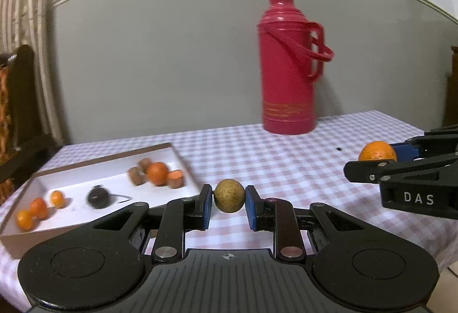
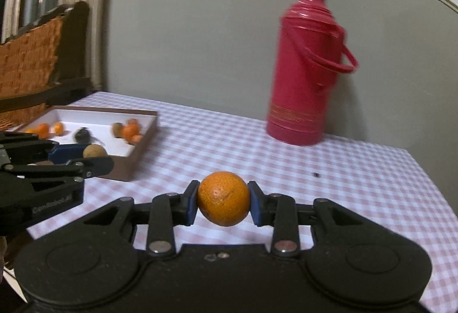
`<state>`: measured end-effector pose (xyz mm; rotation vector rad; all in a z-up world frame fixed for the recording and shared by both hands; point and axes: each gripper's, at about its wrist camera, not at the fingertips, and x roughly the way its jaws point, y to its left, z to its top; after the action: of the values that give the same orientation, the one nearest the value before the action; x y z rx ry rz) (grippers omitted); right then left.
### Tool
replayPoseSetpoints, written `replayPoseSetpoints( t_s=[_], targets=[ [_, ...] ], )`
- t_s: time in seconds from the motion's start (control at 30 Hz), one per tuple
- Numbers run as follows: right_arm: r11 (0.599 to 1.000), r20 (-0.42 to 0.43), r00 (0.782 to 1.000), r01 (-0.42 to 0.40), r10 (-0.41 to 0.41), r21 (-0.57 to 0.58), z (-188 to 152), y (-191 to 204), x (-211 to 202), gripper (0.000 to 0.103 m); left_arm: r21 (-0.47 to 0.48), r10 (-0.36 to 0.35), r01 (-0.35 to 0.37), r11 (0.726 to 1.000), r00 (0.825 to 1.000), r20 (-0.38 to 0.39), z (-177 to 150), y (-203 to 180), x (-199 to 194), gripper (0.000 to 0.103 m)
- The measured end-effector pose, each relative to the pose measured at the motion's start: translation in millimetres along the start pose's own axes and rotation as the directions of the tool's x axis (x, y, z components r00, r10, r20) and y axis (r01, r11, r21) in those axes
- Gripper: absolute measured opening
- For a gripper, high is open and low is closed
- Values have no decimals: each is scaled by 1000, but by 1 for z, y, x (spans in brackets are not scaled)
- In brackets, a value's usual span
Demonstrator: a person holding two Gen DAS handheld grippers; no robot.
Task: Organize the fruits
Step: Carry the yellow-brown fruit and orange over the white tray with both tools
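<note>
Gripping a round brown fruit point(image 1: 229, 196), the left gripper point(image 1: 229, 202) hovers above the checked tablecloth point(image 1: 286, 164); the right gripper point(image 2: 223, 202) clamps an orange point(image 2: 223, 198). At ten o'clock sits the fruit tray point(image 1: 160, 151).

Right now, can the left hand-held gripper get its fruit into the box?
Probably yes. The left hand-held gripper is shut on the brown fruit, and the box sits open-topped just to its left with bare floor among the fruit inside. Nothing stands between them; the flask is off to the other side.
</note>
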<state>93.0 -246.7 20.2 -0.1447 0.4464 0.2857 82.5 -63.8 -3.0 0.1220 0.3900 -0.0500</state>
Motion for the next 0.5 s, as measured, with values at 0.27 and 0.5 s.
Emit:
replayPoseSetpoints(
  t_s=[0.27,0.5],
  targets=[
    [993,43,993,-106,108,-45,11,44,2,27,-26,82,-82,996,997,10,-5,38,-21,25],
    [979,50,981,-181,186,-99,17,81,9,27,-55,142,-141,989,990,14,-11,72,-33,25]
  ],
)
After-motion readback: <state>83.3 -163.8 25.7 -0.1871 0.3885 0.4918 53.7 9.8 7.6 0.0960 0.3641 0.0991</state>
